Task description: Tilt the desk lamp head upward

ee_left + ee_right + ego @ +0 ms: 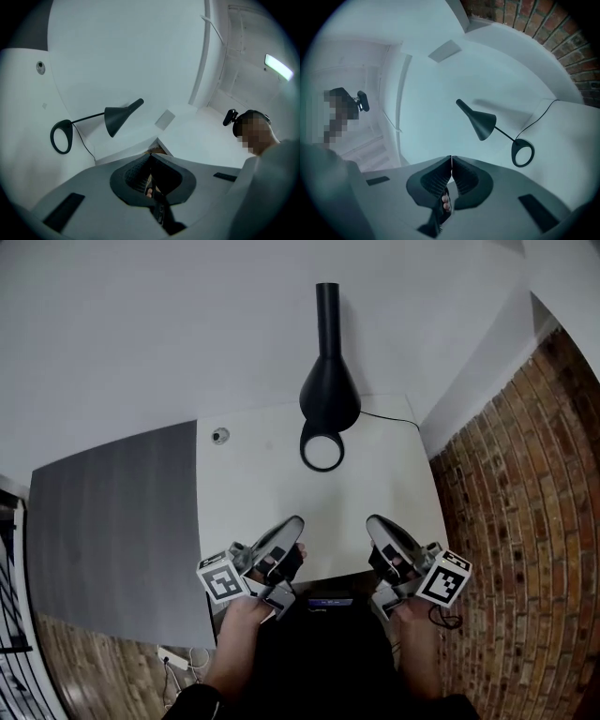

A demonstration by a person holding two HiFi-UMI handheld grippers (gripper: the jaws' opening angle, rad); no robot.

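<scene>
A black desk lamp stands on the white table (pixel 253 493), its ring base (pixel 322 451) near the far edge and its cone head (pixel 329 390) above it, the narrow end toward the wall. The lamp head (pixel 117 118) sits left of centre in the left gripper view, and the lamp head (pixel 480 123) shows right of centre in the right gripper view. My left gripper (pixel 292 523) and right gripper (pixel 373 520) hover side by side over the table's near part, well short of the lamp. Both are shut with nothing between the jaws.
A black cord (pixel 389 418) runs from the lamp toward the brick wall (pixel 525 502) on the right. A small round fitting (pixel 220 436) sits at the table's far left corner. A dark grey panel (pixel 112 531) lies left of the table.
</scene>
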